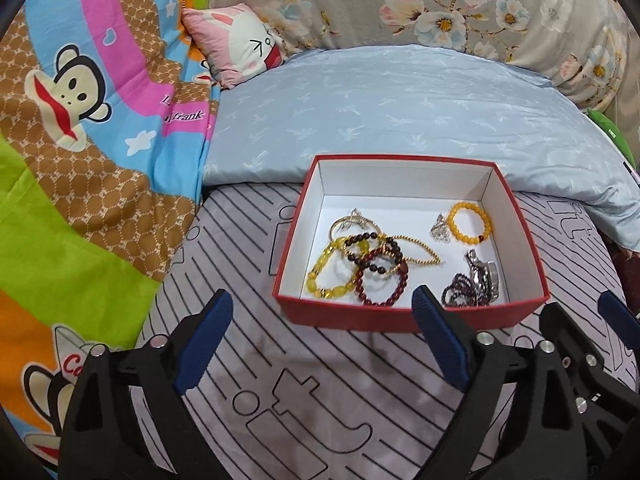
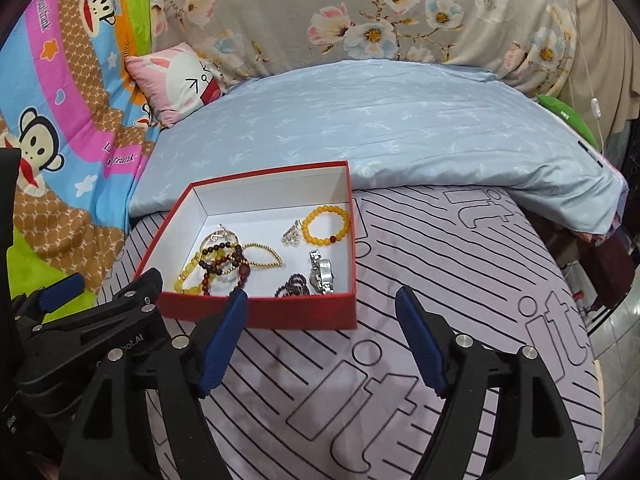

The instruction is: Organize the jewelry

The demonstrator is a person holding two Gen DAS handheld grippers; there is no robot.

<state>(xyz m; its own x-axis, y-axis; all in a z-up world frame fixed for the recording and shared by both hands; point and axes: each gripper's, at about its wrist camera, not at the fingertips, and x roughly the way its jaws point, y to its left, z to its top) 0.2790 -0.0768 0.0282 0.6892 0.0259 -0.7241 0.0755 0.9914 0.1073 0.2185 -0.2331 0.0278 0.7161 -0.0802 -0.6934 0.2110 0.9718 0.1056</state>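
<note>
A: Grippers? Nearest first.

B: Left gripper [image 1: 322,306] has its jaws wide apart, nothing between them, over the striped sheet [image 1: 320,400] just short of the box. Right gripper [image 2: 320,308] the same: spread, empty, beside the left one. Its left finger overlaps the box's near wall in the right wrist view; can't tell if it touches.

A: Box?

B: Red box [image 1: 400,316], white inside, no lid, sitting on the sheet with its far edge against a blue pillow [image 1: 400,112].

A: Contents?

B: All the jewelry is inside. Near left: dark red bead bracelet [image 1: 384,276] tangled with a yellow bead bracelet [image 1: 328,268], a thin gold chain [image 1: 416,254] and a gold bangle [image 1: 352,220]. Near right: silver watch [image 1: 486,276] touching a heap of dark beads [image 1: 460,292]. Far right: orange bracelet [image 1: 470,224] with a small silver piece [image 1: 440,230] just beside it.

A: Behind?

B: Rabbit cushion [image 1: 240,42], monkey-print quilt [image 1: 80,120] at left, floral fabric [image 1: 440,0] furthest back.
</note>
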